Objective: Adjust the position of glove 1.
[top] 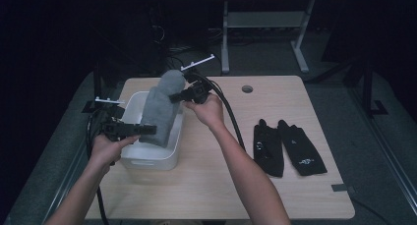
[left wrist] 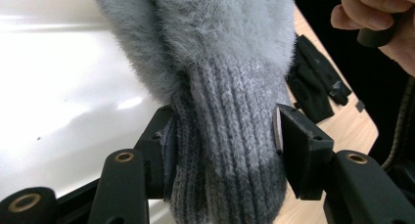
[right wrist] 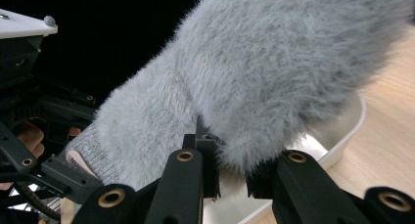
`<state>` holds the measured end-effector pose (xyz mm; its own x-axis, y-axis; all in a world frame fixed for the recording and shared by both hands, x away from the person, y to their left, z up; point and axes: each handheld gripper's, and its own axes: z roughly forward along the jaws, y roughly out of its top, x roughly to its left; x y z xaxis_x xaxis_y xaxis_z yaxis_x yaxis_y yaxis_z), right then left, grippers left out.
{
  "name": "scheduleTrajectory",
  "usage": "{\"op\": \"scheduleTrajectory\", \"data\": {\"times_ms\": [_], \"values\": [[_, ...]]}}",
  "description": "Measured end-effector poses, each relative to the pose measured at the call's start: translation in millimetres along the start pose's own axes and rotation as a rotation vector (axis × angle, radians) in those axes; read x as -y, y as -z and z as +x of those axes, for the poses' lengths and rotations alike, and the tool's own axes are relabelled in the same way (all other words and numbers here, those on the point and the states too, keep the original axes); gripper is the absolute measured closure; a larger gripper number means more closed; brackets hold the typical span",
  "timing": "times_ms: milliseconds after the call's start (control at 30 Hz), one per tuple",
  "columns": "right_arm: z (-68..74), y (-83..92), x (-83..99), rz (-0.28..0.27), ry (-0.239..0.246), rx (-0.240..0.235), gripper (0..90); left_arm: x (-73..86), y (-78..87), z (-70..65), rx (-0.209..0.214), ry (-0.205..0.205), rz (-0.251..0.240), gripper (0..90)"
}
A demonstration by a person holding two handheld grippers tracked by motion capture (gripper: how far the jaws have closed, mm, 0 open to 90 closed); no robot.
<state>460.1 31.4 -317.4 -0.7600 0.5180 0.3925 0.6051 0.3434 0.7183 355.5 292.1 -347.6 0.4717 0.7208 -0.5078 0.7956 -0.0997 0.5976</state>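
From above, the fuzzy grey knitted mitten (top: 160, 109) hangs over the white plastic bin (top: 147, 158), stretched between both claws. The left claw (left wrist: 227, 136) clamps its ribbed cuff; the right claw (right wrist: 232, 172) pinches the furry tip, keeping it taut for lowering.

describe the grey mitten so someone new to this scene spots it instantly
On the wooden table, look to the white bin at its left side. The grey mitten hangs over it, held between the left gripper at its ribbed cuff and the right gripper at its fluffy end. The black gloves lie flat farther right; it alone is grey and furry.
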Motion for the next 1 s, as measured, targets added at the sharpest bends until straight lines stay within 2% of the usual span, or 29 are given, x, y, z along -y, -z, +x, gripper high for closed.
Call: {"op": "scheduleTrajectory", "data": {"times_ms": [167, 300, 433, 700, 1000], "values": [[-4.2, -14.5, 3.0, 0.027, -0.009, 0.008, 78.4, 5.3, -8.8, 8.8, -0.007, 0.032, 0.013, 45.2], [-8.9, -24.1, 5.4, 0.040, -0.024, 0.009, 78.3, 8.3, -17.2, 13.4, -0.031, 0.030, 0.035, 44.9], [-11.5, -32.2, 8.0, 0.053, -0.027, 0.016, 78.3, 10.9, -21.7, 18.8, -0.036, 0.039, 0.049, 44.9], [-12.6, -46.4, 11.1, 0.070, -0.035, 0.016, 78.2, 14.3, -21.5, 28.9, -0.060, 0.050, 0.079, 45.1], [-12.7, -59.0, 12.3, 0.079, -0.036, 0.013, 78.1, 17.5, -19.5, 36.7, -0.080, 0.063, 0.088, 45.1]]}}
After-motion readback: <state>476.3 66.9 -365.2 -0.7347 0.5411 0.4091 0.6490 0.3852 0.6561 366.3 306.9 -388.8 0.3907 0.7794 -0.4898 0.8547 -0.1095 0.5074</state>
